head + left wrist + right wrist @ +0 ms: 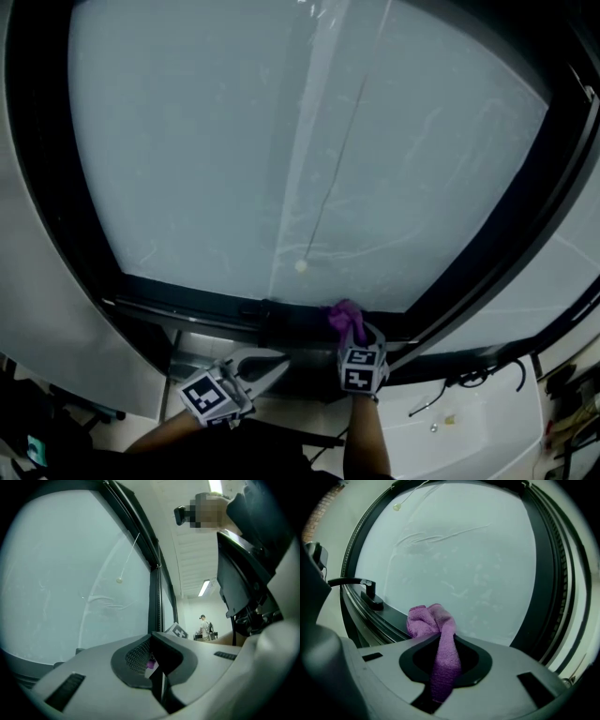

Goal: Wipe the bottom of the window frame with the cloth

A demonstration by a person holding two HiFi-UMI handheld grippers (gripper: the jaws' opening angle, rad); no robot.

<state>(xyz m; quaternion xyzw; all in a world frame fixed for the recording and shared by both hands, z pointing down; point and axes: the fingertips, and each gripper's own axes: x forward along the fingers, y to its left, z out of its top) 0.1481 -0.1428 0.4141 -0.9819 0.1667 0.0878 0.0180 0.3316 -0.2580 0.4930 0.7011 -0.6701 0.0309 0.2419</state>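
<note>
A purple cloth [344, 317] is bunched against the black bottom window frame [206, 309], just right of its middle. My right gripper [351, 330] is shut on it from below. In the right gripper view the purple cloth [436, 623] runs down between the jaws of the right gripper [443, 660] and its bunched end rests on the bottom frame [379, 620] under the frosted pane. My left gripper [277, 364] hangs below the frame to the left, jaws together and pointing right. The left gripper [157, 670] holds nothing, and a bit of purple shows beyond its tips.
A pull cord with a bead [300, 266] hangs in front of the glass. A black window handle [365, 592] sits on the frame left of the cloth. A white ledge with cables [469, 412] lies at the lower right. A person [204, 626] stands far off in the room.
</note>
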